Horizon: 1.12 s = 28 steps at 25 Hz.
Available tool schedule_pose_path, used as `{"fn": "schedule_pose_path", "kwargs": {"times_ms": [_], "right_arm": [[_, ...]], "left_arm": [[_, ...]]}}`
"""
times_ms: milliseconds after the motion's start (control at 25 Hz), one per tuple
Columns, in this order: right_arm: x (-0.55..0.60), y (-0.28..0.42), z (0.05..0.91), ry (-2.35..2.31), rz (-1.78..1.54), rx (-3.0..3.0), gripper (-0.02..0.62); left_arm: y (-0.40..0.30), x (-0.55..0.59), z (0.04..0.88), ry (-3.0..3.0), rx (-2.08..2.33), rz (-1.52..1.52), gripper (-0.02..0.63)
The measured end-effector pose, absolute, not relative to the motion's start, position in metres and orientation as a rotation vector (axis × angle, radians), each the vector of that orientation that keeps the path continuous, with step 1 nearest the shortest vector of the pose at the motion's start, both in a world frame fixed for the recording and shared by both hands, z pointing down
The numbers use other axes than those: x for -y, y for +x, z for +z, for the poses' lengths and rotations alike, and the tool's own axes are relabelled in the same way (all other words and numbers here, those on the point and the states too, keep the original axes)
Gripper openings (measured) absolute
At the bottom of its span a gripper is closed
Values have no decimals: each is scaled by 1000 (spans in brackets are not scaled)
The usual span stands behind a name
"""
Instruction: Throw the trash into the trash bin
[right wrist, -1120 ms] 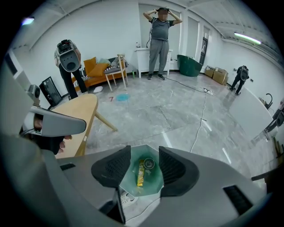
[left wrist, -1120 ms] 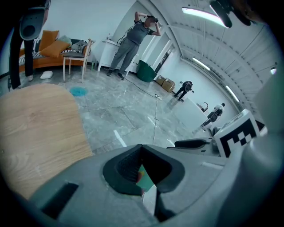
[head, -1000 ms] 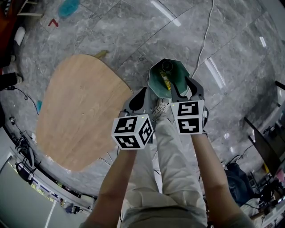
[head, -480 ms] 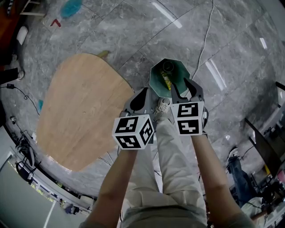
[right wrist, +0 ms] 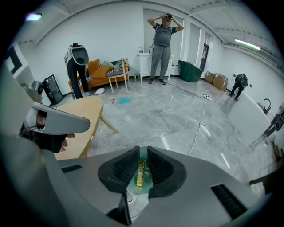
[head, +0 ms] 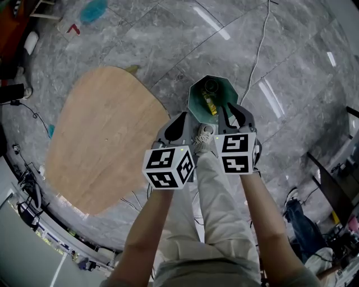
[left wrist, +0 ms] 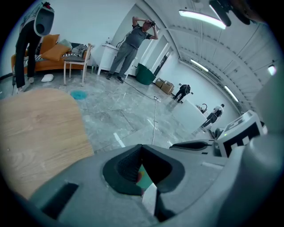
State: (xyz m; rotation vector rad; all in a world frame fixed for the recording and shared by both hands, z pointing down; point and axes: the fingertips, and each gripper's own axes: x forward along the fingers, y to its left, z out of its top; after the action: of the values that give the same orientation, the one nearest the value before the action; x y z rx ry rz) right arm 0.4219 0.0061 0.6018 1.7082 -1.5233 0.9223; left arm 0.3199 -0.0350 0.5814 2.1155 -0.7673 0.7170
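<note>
The green trash bin (head: 197, 101) stands on the grey floor just ahead of my shoe. Inside it lie a yellow wrapper (head: 210, 105) and a dark round can (head: 211, 85). My right gripper (head: 234, 107) hangs over the bin's right rim. Its jaws have just been closing and now leave a narrow gap with nothing in it. Through that gap the right gripper view shows the wrapper (right wrist: 140, 173) down in the bin (right wrist: 144, 189). My left gripper (head: 180, 116) is at the bin's near left edge. Its tips meet in the left gripper view (left wrist: 141, 148), and it holds nothing.
A rounded wooden table (head: 101, 140) fills the left side. A white cable (head: 258, 50) runs across the floor beyond the bin. A blue object (head: 92, 9) lies far off. Several people (right wrist: 163, 40) stand across the room, near an orange sofa (right wrist: 100, 71).
The right gripper's jaws have drawn much closer together above the bin. Both hands stay where they were. The left gripper looks the same.
</note>
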Motion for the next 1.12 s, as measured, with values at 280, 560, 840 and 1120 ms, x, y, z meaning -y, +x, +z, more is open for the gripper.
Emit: {"fn": "schedule_pose_path", "kwargs": {"times_ms": [280,560,840,1120], "right_arm": [[-10,424,593,1724,891,1533,17],[-17,416,586,1741,871,1539,14],[-26,387,574,1750,847,1558,9],[-46,346,560,1761,839,1568,9]], "left_arm": [[319,26,577,2119,776,701,0],[309,16,573,2126,774,692,0],[287,11,563,2144,776,663,0],[247,-5,557,2165,779,668,0]]}}
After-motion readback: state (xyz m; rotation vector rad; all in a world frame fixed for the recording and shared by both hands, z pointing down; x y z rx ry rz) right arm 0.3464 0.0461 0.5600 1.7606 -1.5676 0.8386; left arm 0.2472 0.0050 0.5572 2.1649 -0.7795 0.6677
